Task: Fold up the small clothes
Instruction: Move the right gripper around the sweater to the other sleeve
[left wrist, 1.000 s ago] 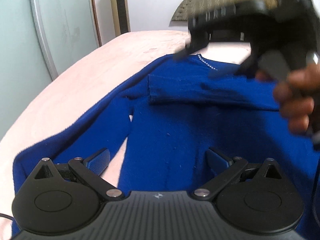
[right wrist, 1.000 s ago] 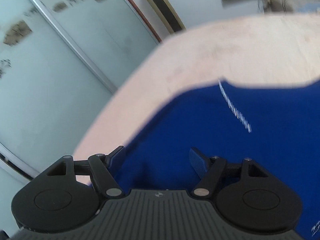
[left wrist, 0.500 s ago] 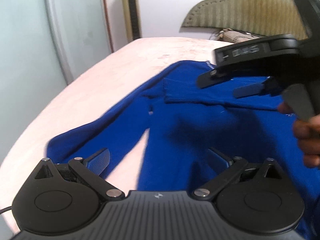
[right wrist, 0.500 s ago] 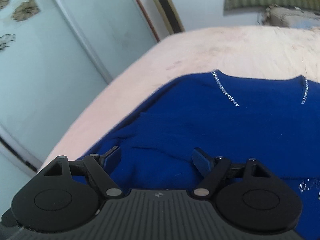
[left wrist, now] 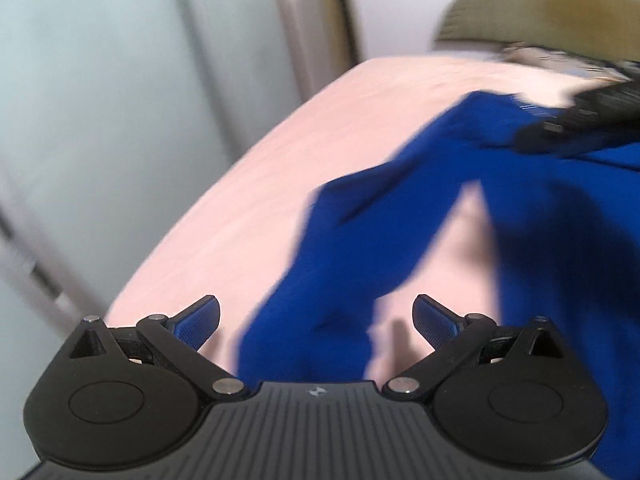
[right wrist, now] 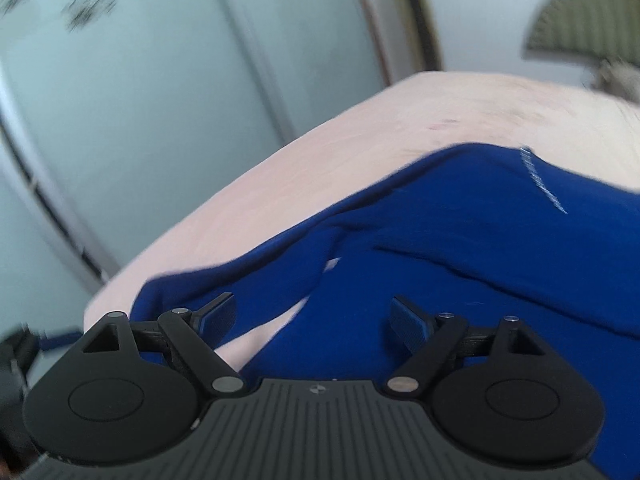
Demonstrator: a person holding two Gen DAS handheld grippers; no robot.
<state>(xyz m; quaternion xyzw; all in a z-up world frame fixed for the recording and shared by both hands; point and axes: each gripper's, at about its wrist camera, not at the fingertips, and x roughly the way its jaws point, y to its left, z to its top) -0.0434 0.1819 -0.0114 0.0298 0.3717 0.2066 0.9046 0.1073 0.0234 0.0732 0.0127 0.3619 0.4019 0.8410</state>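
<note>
A blue long-sleeved top (left wrist: 560,216) lies spread on a pink bed (left wrist: 280,168). Its left sleeve (left wrist: 340,272) runs down toward me in the left wrist view. My left gripper (left wrist: 316,320) is open, with the sleeve's end lying between its fingers and below them. My right gripper (right wrist: 312,320) is open above the top's body (right wrist: 460,264) near the armpit, holding nothing. The right gripper's black body (left wrist: 592,120) shows blurred at the right edge of the left wrist view, over the top's shoulder. A silver trim (right wrist: 540,184) marks the neckline.
The bed's left edge (right wrist: 200,232) drops off beside pale glass wardrobe doors (left wrist: 100,100). A padded olive headboard (left wrist: 540,16) and a bundle of cloth (right wrist: 616,76) stand at the far end.
My left gripper has swung left and back, so the left sleeve now lies between its fingers. My right gripper has pulled back toward the armpit. Both views are motion-blurred.
</note>
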